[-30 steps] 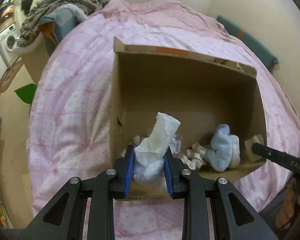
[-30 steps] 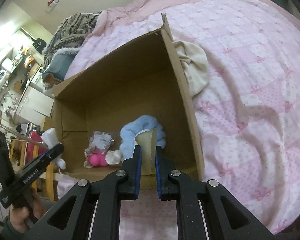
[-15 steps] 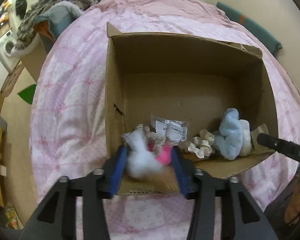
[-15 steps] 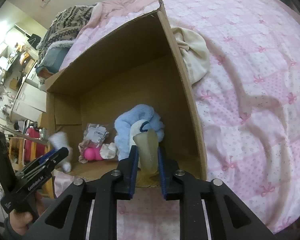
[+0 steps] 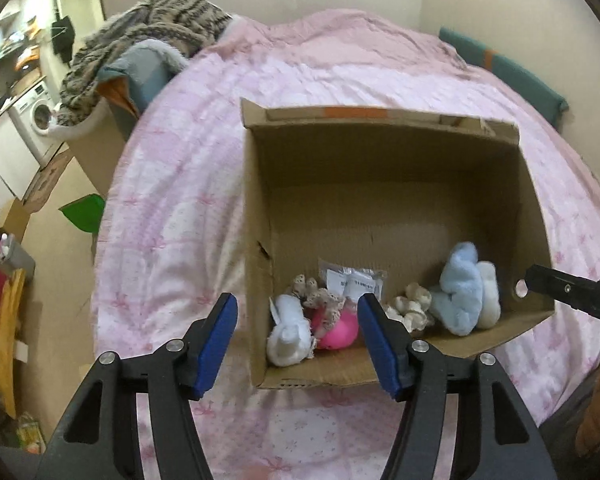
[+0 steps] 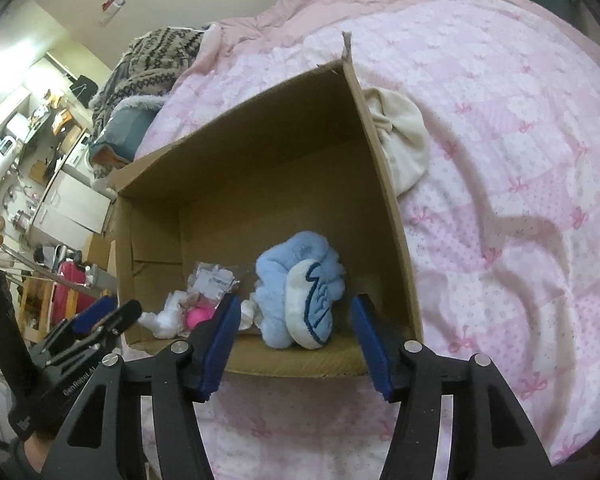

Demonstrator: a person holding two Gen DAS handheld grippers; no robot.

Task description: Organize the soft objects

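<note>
An open cardboard box (image 5: 380, 168) lies on the pink bed. Inside, along its near side, lie a white sock (image 5: 287, 332), a pink ball (image 5: 338, 330) with lace, a clear packet (image 5: 354, 282), a cream scrunchie (image 5: 410, 310) and a fluffy blue slipper (image 5: 462, 294). My left gripper (image 5: 298, 342) is open and empty just above the box's near edge, over the sock. My right gripper (image 6: 296, 338) is open and empty, with the blue slipper (image 6: 300, 288) lying between its fingers in the box (image 6: 260, 168).
A cream cloth (image 6: 400, 144) lies on the pink quilt (image 6: 520, 160) against the box's right wall. A patterned knit blanket (image 5: 148, 32) is piled at the bed's far left. Beyond the bed's left edge are the floor, a washing machine (image 5: 36, 116) and a green object (image 5: 84, 212).
My left gripper opened and dropped the white sock into the box. My right gripper opened and let go of the cream-soled blue slipper, which now rests in the box.
</note>
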